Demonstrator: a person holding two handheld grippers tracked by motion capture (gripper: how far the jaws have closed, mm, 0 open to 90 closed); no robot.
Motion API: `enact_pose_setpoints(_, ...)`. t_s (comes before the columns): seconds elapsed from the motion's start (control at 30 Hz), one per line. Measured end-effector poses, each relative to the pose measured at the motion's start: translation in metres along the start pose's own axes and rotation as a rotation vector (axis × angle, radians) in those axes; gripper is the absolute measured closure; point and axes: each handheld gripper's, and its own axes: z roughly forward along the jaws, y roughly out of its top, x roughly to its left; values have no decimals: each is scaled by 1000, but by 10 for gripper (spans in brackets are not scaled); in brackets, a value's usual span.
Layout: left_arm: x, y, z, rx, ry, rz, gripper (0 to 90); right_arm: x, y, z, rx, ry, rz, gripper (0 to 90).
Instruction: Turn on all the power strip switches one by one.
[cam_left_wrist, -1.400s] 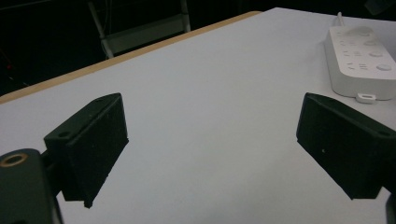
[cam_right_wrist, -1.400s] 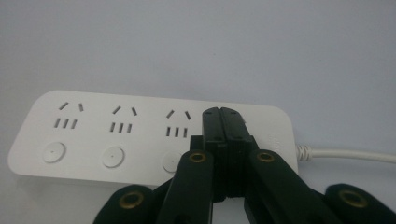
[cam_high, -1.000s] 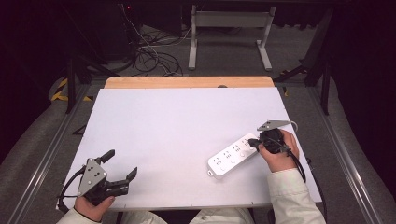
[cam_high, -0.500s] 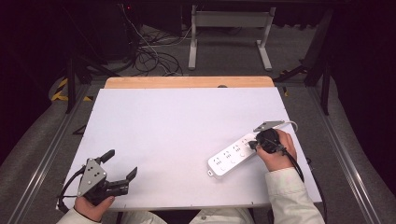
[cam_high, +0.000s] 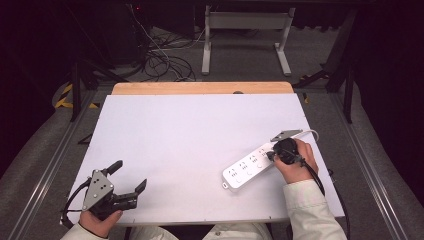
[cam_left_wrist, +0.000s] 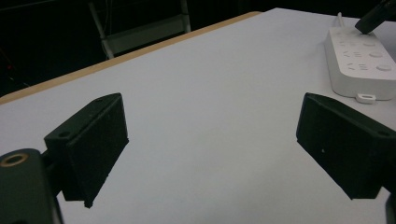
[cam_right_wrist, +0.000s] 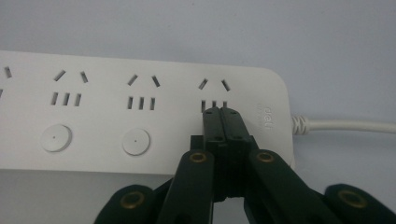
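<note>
A white power strip (cam_high: 248, 169) lies slantwise on the white table at the right front, its cable (cam_right_wrist: 345, 125) leaving from the far end. My right gripper (cam_high: 270, 155) is shut with nothing between its jaws. Its joined tips (cam_right_wrist: 222, 113) rest on the strip (cam_right_wrist: 140, 107), just under the socket nearest the cable, where a round button would sit as under the other sockets. At the table's front left corner my left gripper (cam_high: 130, 174) is held wide open with nothing in it. The left gripper view has the strip (cam_left_wrist: 359, 60) far to the right, beyond the spread jaws of the left gripper (cam_left_wrist: 212, 140).
The white tabletop (cam_high: 200, 130) has a wooden strip along its far edge (cam_high: 200, 88). Beyond it are a metal frame (cam_high: 245, 35) and loose cables (cam_high: 165, 60) on the floor. Rails run along both sides of the table.
The right gripper has edged slightly left onto the cable end of the strip. The left gripper has not moved.
</note>
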Motion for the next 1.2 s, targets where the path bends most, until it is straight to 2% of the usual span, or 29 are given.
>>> enact_pose_setpoints(0.27,0,0,0,1,-1,-1,92,3,1,2,14,-20,0,900)
enact_pose_setpoints(0.3,0,0,0,0,-1,-1,92,4,1,3,23,-77,-16,900)
enact_pose_setpoints(0.67,0,0,0,1,-2,0,92,6,1,3,24,-85,-29,900)
enact_pose_setpoints(0.83,0,0,0,3,1,1,92,8,1,3,20,-61,-28,900)
enact_pose_setpoints(0.9,0,0,0,3,-1,1,92,9,1,5,-2,-17,-16,900)
enact_pose_setpoints(1.03,0,0,0,4,1,0,92,18,6,6,28,-98,-60,900)
enact_pose_setpoints(1.2,1,-1,-1,1,2,-3,92,15,4,6,18,-75,-21,900)
